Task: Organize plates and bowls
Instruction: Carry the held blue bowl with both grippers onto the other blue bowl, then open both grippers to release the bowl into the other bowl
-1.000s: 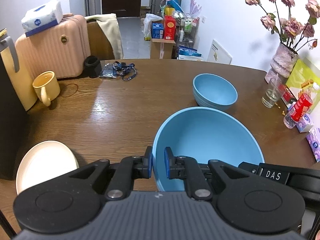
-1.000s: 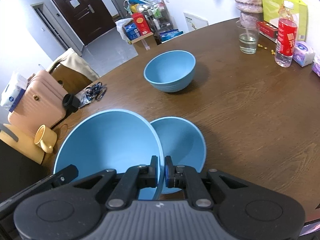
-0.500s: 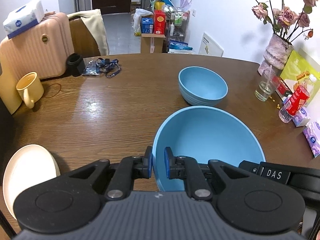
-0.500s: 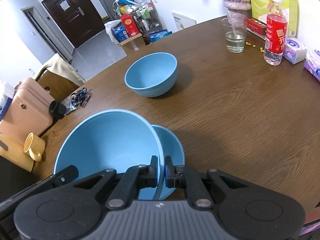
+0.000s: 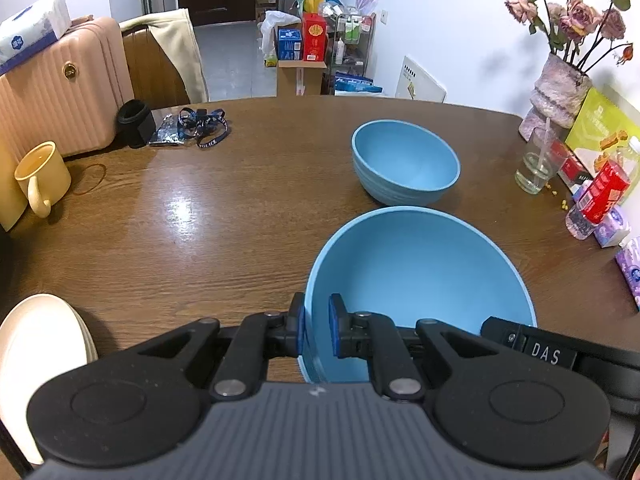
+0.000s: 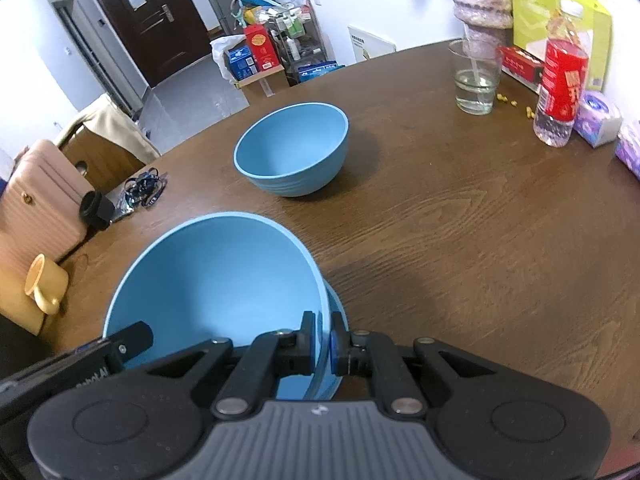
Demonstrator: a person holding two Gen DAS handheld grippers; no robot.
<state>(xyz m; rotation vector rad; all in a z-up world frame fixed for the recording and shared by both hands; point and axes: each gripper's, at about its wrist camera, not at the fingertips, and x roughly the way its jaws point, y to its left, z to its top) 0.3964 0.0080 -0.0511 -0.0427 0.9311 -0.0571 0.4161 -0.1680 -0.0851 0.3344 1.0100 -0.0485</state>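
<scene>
Lowered since a second ago: large blue bowl (image 5: pixel 420 280), empty, pinched at opposite rims by left gripper (image 5: pixel 316 330) and right gripper (image 6: pixel 323 338), over a smaller bowl (image 6: pixel 338 360). Beyond, second empty bowl (image 6: pixel 292 152) on open table (image 6: pixel 460 240).

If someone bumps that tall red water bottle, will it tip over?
Probably easily: the water bottle stands tall on a narrow base. It looks only part full, so likely light. Being round, it might then roll toward the glass.
</scene>
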